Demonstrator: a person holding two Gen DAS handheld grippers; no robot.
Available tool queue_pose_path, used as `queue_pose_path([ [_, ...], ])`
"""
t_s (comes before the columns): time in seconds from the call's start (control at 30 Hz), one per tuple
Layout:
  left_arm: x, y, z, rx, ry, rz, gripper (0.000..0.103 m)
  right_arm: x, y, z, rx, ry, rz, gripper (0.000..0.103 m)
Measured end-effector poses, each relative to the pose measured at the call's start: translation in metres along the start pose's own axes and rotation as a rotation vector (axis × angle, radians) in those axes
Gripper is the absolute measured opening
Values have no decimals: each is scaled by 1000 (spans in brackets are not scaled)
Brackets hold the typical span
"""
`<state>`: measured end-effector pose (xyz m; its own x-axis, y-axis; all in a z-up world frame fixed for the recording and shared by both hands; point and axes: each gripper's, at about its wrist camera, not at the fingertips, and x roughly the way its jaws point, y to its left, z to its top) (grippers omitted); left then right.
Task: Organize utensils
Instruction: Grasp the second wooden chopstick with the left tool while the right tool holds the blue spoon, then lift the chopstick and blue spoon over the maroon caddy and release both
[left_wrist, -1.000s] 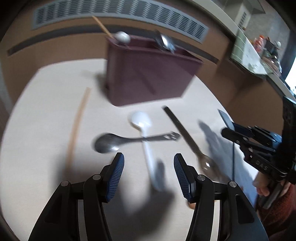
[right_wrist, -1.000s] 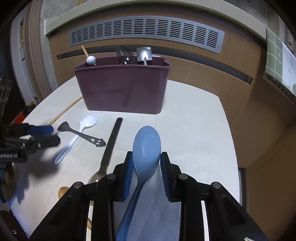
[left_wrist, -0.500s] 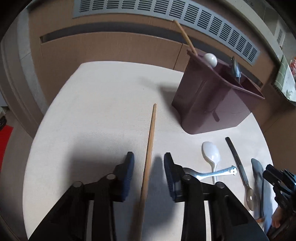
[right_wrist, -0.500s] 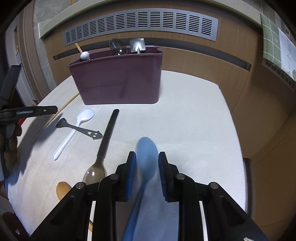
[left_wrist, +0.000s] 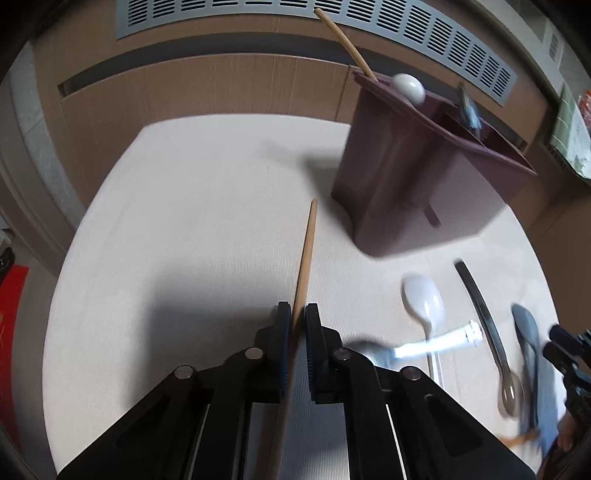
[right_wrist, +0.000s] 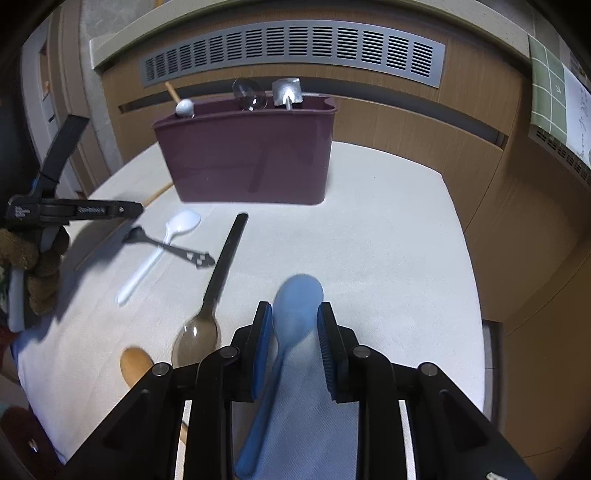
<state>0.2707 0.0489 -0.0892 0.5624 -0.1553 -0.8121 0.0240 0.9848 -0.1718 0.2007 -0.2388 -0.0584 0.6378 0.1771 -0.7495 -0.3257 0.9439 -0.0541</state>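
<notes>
My left gripper (left_wrist: 295, 321) is shut on a long wooden stick (left_wrist: 306, 254), whose tip points toward the maroon utensil caddy (left_wrist: 417, 184). The caddy (right_wrist: 251, 155) holds a stick, a white ball-ended utensil (right_wrist: 184, 108) and metal spoons. My right gripper (right_wrist: 294, 328) is open around a blue plastic spoon (right_wrist: 295, 302) that lies on the table under it. On the table lie a white plastic spoon (right_wrist: 162, 243), a dark metal utensil (right_wrist: 170, 249) across it, a black-handled spoon (right_wrist: 218, 280) and a wooden spoon (right_wrist: 135, 363).
The white table (right_wrist: 388, 240) ends near a wood-panelled wall with a grey vent (right_wrist: 291, 51). The left gripper shows in the right wrist view (right_wrist: 74, 210) at the table's left side. The right gripper shows at the right edge of the left wrist view (left_wrist: 569, 354).
My left gripper swung left from the spoons to the wooden stick and closed on it. My right gripper's jaws have opened off the blue spoon, which now lies lower between them.
</notes>
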Motion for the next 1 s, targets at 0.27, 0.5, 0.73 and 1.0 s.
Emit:
queue_pose_path([
  [0.27, -39, 0, -60, -14, 59, -52, 7, 12, 2, -17, -42, 110, 44, 24],
  [0.5, -48, -5, -72, -21, 58, -59, 9, 38, -1, 8, 8, 128, -6, 26],
  [0.73, -39, -2, -61, -23, 42, -63, 9, 56, 0, 28, 28, 125, -32, 27],
  [1.0, -16, 1, -27, -6, 32, -93, 9, 38, 7, 32, -5, 24, -68, 25],
])
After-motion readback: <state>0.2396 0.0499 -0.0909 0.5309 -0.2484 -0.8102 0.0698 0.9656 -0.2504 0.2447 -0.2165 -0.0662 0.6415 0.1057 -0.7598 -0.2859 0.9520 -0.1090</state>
